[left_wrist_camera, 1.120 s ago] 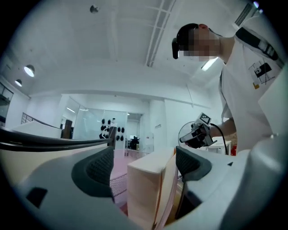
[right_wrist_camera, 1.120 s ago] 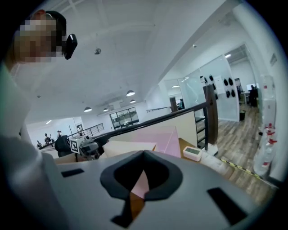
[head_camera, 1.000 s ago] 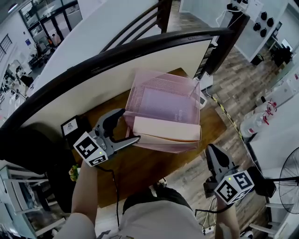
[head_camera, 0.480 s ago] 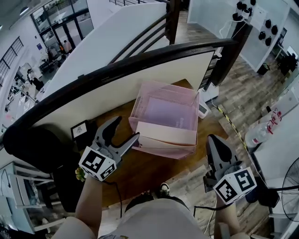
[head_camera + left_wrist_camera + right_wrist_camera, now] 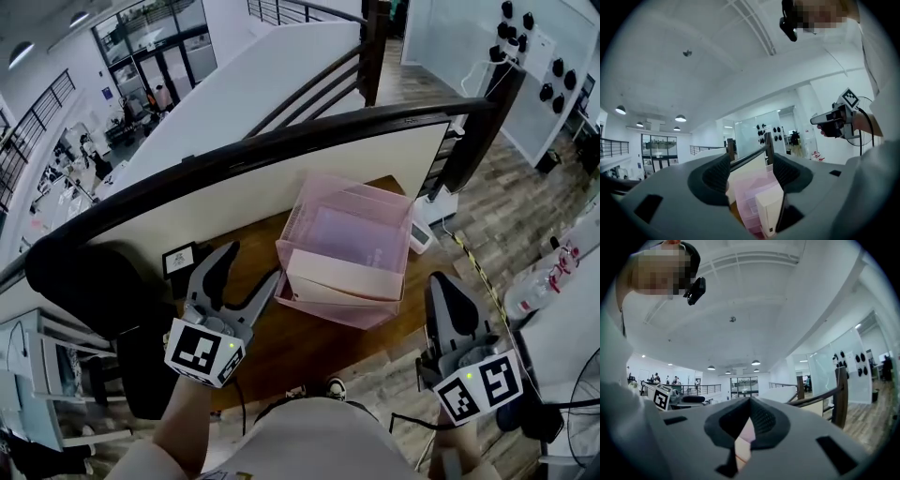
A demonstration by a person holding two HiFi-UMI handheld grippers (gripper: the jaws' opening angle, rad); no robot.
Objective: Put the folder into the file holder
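Observation:
The pink mesh file holder point(image 5: 361, 211) stands on the wooden table point(image 5: 281, 337). A cream folder point(image 5: 342, 275) sits upright inside its near end. My left gripper point(image 5: 251, 262) hovers just left of the holder, apart from it; its jaws are closing with nothing between them. Through those jaws in the left gripper view point(image 5: 750, 173) I see the file holder point(image 5: 747, 197) and folder point(image 5: 768, 206) beyond. My right gripper point(image 5: 442, 286) hangs off the table's right edge, over the floor, shut and empty; the right gripper view point(image 5: 750, 401) shows its pads meeting.
A black curved handrail point(image 5: 281, 141) and a white panel point(image 5: 234, 197) back the table. A small black framed card point(image 5: 178, 259) stands at the table's left and a white device point(image 5: 421, 239) at its right. A dark chair point(image 5: 84, 281) is on the left.
My left gripper has drawn back from the holder's front left corner toward me, and its jaws have narrowed. The right gripper stayed shut, low on the right. The folder remains in the holder.

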